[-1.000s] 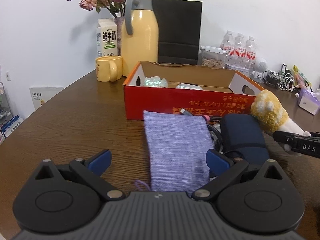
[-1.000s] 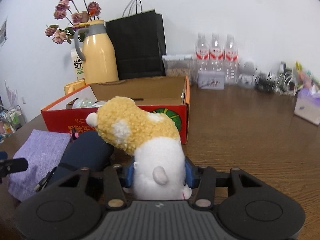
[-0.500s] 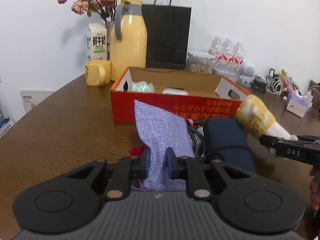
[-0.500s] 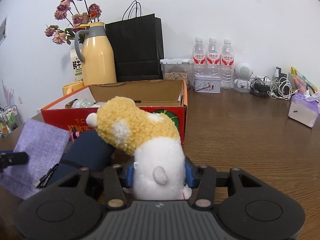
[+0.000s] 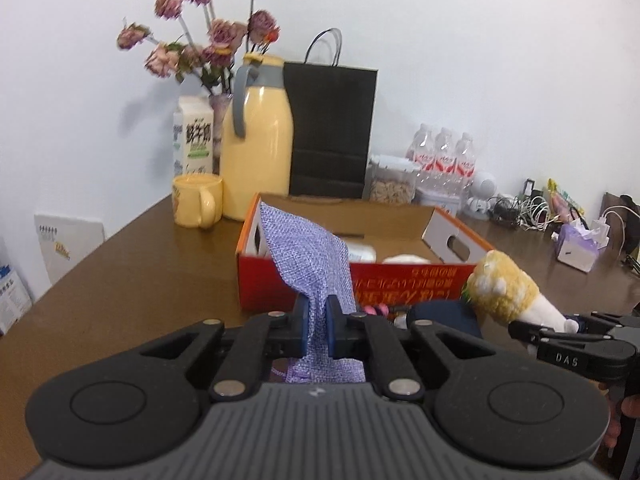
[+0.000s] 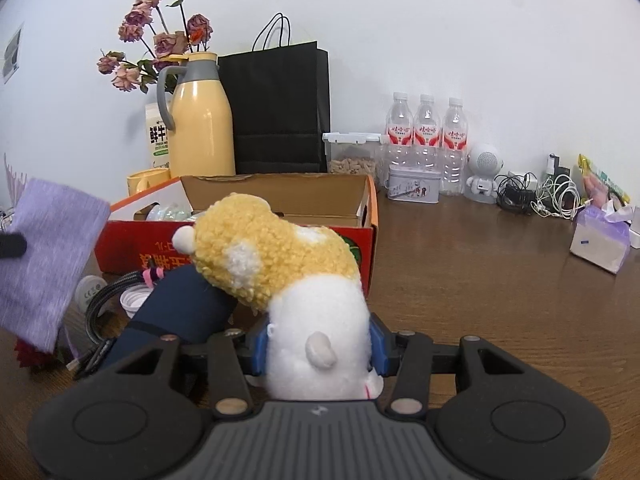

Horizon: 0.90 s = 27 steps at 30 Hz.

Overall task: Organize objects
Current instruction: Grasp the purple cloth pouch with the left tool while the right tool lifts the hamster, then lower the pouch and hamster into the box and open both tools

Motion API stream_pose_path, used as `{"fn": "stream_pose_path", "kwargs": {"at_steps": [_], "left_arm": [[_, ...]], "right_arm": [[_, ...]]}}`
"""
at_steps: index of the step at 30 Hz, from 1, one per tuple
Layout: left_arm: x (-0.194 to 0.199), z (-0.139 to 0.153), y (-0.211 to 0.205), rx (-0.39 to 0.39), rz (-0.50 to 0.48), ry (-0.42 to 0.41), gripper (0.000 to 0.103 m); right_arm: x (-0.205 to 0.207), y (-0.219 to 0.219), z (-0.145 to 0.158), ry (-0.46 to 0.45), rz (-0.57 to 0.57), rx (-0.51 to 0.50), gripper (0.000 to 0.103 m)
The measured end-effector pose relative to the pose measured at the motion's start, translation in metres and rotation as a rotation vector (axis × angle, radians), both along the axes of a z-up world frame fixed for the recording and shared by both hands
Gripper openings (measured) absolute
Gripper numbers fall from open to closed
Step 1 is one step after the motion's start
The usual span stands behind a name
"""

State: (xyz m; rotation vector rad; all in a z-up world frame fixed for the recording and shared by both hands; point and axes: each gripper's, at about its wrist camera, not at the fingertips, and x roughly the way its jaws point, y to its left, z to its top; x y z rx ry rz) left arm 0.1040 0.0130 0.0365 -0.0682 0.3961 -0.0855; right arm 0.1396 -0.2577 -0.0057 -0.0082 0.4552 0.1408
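My left gripper [image 5: 318,330] is shut on a purple cloth [image 5: 308,260] and holds it up off the table, in front of the red cardboard box [image 5: 400,280]. The cloth also shows in the right wrist view [image 6: 48,256]. My right gripper [image 6: 320,350] is shut on a yellow and white plush toy [image 6: 296,276], held just in front of the box [image 6: 360,236]. The plush also shows in the left wrist view [image 5: 508,292]. A dark blue pouch [image 6: 180,304] lies on the table beside the plush.
A black cable [image 6: 100,300] and a white cap [image 6: 134,300] lie in front of the box. Behind it stand a yellow thermos [image 5: 256,148], mug [image 5: 196,200], milk carton [image 5: 192,140], black bag [image 5: 330,128], water bottles [image 6: 426,140] and a tissue pack [image 6: 600,240].
My left gripper closed on the purple cloth and lifted it off the table toward the box. My right gripper still holds the plush and has barely moved.
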Motion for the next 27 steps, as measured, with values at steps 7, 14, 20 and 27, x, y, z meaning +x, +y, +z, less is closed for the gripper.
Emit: {"fn": "stream_pose_path", "kwargs": {"at_steps": [7, 14, 20, 27], "left_arm": [[0.034, 0.026, -0.008, 0.003, -0.059, -0.064, 0.009], [0.100, 0.041, -0.013, -0.036, -0.094, -0.069, 0.009], [0.168, 0.038, -0.011, -0.082, -0.061, -0.028, 0.009], [0.231, 0.012, -0.011, -0.085, -0.021, 0.077, 0.009]], "right_arm": [[0.011, 0.018, 0.029, -0.072, 0.021, -0.018, 0.046], [0.064, 0.044, 0.060, -0.124, 0.014, -0.083, 0.046], [0.134, 0.066, 0.067, -0.096, -0.012, -0.146, 0.046], [0.193, 0.076, 0.048, -0.038, -0.076, -0.186, 0.046]]}}
